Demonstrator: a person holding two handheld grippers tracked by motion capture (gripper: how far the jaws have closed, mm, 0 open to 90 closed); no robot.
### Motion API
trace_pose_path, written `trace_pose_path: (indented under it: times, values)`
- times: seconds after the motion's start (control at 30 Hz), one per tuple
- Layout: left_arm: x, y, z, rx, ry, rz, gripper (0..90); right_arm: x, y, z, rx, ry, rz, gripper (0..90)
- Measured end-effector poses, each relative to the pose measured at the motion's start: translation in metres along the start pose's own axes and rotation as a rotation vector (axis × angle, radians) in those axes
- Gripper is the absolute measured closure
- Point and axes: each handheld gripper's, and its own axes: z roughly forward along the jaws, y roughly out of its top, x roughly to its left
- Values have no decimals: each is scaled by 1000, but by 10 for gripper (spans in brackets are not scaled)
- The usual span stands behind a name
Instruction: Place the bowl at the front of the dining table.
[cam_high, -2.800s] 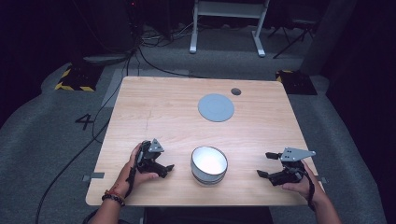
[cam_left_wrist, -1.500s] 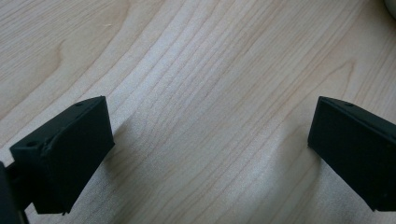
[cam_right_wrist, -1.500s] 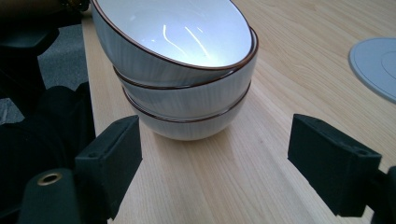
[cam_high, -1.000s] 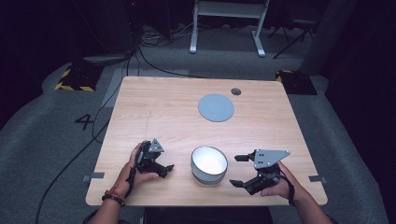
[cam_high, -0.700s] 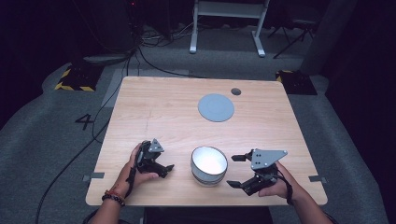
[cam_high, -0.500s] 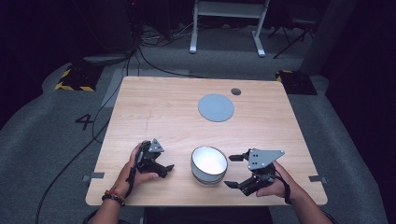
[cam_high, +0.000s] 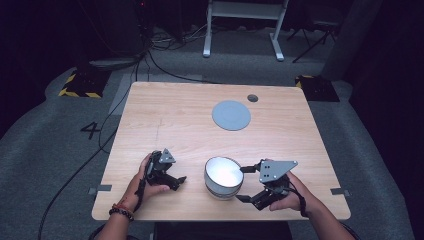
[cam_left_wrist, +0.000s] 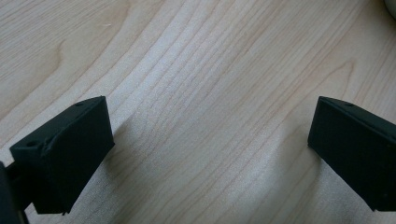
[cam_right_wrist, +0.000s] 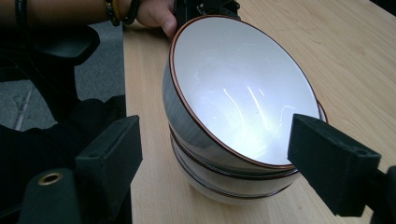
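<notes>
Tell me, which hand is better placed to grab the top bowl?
The right. Its tongs are open beside the stacked white bowls with brown rims, facing them. The left tongs are open over bare wooden table, farther from the bowls.

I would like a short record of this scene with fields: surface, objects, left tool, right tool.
surface: wooden table
objects: stack of nested bowls, white inside; grey disc; small dark round mark
left tool: open, over bare wood, left of the bowls
right tool: open, jaws either side of the bowls' right edge, not closed on them
</notes>
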Motion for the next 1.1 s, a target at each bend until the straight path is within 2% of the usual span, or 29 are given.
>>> trace_pose_path:
  times: [0.17, 0.57, 0.7, 0.73, 0.83, 0.87, 0.93, 1.1]
  values:
    - [0, 0, 0, 0, 0, 0, 2, 0, 4, 3, -5, 11, -8, 184]
    - [0, 0, 0, 0, 1, 0, 3, 5, 11, 20, 28, 38, -32, 205]
    - [0, 0, 0, 0, 1, 0, 3, 5, 12, 25, 36, 47, -39, 237]
    - [0, 0, 0, 0, 1, 0, 3, 5, 12, 27, 37, 61, -33, 272]
    - [0, 0, 0, -1, 0, 0, 3, 5, 12, 29, 48, 60, -39, 278]
    - [0, 0, 0, -1, 0, -1, 2, 5, 12, 30, 47, 73, -39, 314]
    - [0, 0, 0, -1, 0, -1, 3, 5, 12, 32, 58, 77, -51, 329]
    - [0, 0, 0, -1, 0, -1, 3, 6, 12, 36, 66, 86, -47, 350]
